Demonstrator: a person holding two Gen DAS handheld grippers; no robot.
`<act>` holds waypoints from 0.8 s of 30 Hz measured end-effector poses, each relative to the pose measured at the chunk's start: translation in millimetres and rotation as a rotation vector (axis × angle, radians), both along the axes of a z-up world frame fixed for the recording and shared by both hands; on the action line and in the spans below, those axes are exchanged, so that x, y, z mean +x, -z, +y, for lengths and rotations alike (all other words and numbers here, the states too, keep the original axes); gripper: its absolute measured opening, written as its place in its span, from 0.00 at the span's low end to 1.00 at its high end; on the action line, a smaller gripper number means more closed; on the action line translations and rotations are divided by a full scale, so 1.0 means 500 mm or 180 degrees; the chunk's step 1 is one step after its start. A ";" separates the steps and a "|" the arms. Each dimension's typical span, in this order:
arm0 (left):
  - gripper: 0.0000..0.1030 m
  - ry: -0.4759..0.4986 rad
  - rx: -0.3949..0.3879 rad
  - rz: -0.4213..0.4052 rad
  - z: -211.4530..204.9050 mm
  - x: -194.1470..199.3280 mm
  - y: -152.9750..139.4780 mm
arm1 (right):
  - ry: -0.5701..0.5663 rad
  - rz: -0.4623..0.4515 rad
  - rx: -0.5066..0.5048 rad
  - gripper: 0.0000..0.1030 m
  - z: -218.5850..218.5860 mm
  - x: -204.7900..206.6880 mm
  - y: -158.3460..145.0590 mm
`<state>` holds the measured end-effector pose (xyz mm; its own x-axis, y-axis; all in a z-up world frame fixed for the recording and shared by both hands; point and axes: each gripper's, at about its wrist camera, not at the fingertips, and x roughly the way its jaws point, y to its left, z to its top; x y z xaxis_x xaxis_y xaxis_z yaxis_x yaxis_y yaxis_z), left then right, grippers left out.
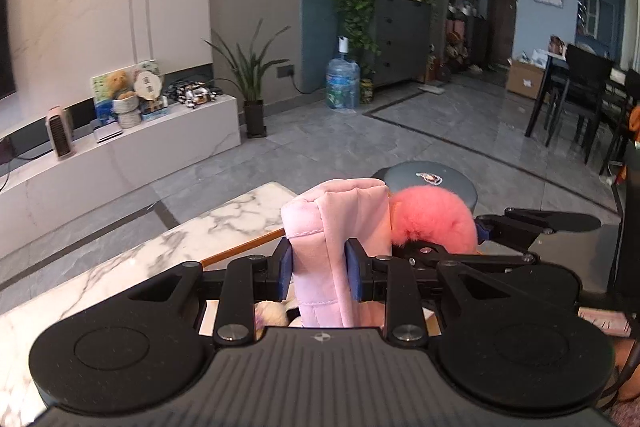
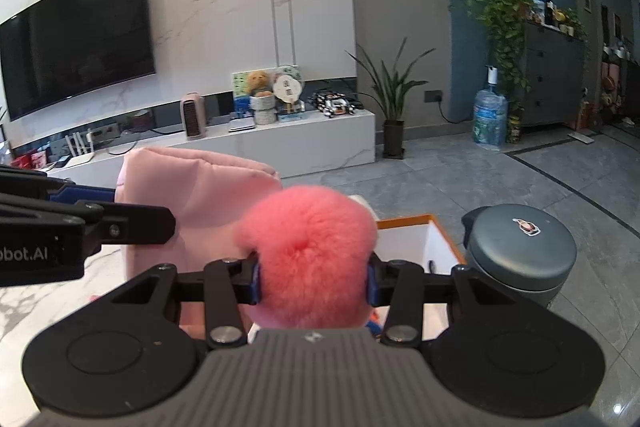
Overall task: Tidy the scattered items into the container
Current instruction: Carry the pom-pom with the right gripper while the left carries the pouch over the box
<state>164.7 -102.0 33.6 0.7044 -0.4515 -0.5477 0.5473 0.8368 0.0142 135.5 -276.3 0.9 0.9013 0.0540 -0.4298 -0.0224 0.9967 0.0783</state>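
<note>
My left gripper (image 1: 319, 274) is shut on a pale pink padded fabric item (image 1: 340, 227), held upright above the marble table (image 1: 224, 227). The same pink item (image 2: 192, 195) shows at left in the right wrist view, with the left gripper (image 2: 80, 223) on it. My right gripper (image 2: 314, 285) is shut on a fluffy coral-pink pompom (image 2: 308, 251); in the left wrist view the pompom (image 1: 432, 219) sits just right of the pink fabric, with the right gripper (image 1: 480, 231) on it. A white box with an orange rim (image 2: 432, 231) lies below and behind the pompom.
A round grey stool (image 2: 520, 255) with a sticker stands right of the box, also in the left wrist view (image 1: 432, 179). A white TV bench (image 2: 280, 139) and potted plant (image 2: 394, 107) stand beyond. Dark dining chairs (image 1: 580, 95) are far right.
</note>
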 end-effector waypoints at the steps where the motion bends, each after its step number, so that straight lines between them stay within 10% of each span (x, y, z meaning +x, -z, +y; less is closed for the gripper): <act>1: 0.31 0.0020 0.0032 0.0008 -0.011 0.014 0.008 | 0.0015 0.0025 0.0016 0.46 -0.012 0.012 0.006; 24: 0.33 -0.0069 0.0307 0.0366 -0.099 0.164 0.140 | 0.0438 0.0652 0.0594 0.49 -0.111 0.174 0.185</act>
